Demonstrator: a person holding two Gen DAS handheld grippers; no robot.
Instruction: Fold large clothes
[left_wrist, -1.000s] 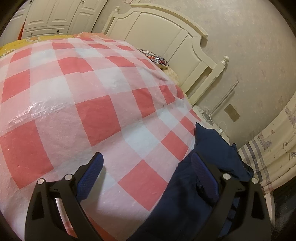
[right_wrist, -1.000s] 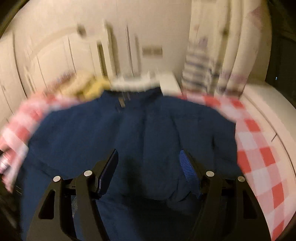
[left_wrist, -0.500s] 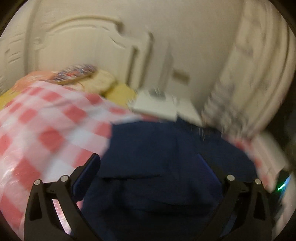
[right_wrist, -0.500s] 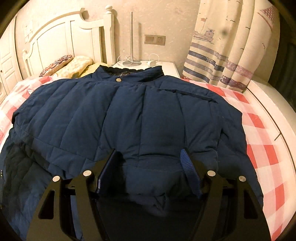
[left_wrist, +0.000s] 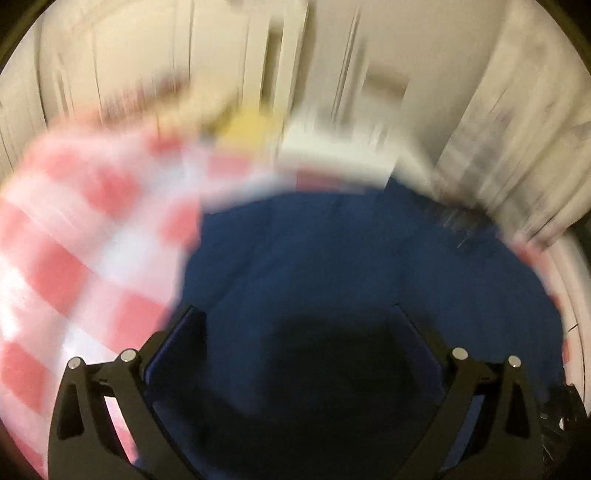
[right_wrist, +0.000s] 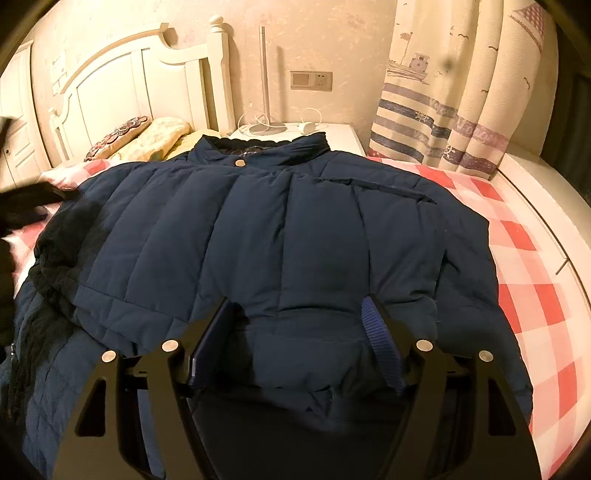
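Navy jacket (right_wrist: 280, 236) lies collar-far on checked bedspread (right_wrist: 524, 266) w/ both right gripper (right_wrist: 301, 325) & left gripper (left_wrist: 295, 332) spread wide over it, gripping nothing.

Warm dim indoor light, left view motion-blurred, right view sharp, fisheye-curved edges

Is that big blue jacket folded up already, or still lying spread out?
Mostly spread: the jacket lies broad across the checked bedcover, collar toward the headboard. Its left edge looks bunched.
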